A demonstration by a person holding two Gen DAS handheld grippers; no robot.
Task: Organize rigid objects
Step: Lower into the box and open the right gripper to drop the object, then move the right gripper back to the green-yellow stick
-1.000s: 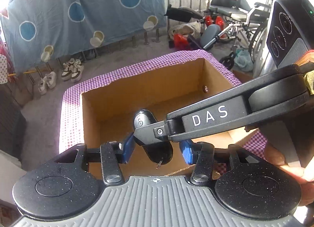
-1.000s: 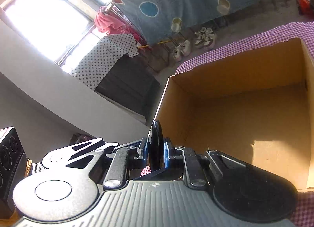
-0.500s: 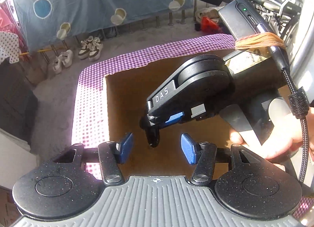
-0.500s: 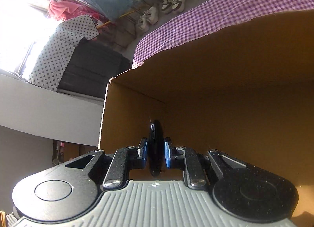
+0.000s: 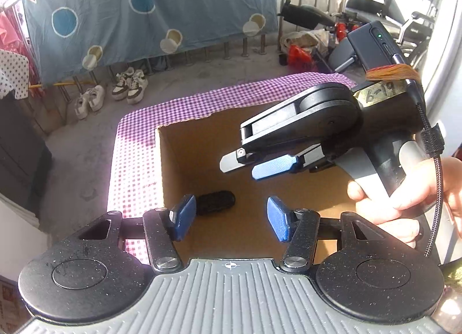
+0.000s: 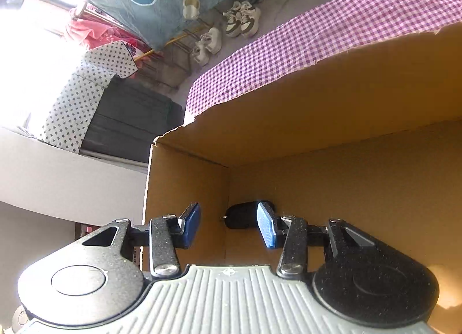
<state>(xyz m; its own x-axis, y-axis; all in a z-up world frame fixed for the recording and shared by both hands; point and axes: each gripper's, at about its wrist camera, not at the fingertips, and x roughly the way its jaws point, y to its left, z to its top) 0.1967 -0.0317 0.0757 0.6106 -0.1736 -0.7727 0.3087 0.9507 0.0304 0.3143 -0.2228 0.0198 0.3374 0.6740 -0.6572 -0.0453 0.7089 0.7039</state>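
Note:
A small black oval object (image 5: 216, 201) lies on the floor of an open cardboard box (image 5: 184, 146), near its left wall; it also shows in the right wrist view (image 6: 242, 215). My left gripper (image 5: 229, 220) is open and empty, hovering over the box's near edge. My right gripper (image 6: 229, 225) is open and empty inside the box, just above the black object; in the left wrist view it (image 5: 254, 165) reaches in from the right, held by a hand.
The box stands on a purple checked tablecloth (image 5: 202, 100). Beyond the table are several shoes (image 5: 114, 91) on the floor, a blue sheet with circles (image 5: 144, 7), and a wheelchair (image 5: 389, 16) at the far right. A dark cabinet (image 6: 127, 123) stands left of the table.
My right gripper opened and let go of the black object, which now lies on the box floor. The right gripper rose slightly. My left gripper stayed open.

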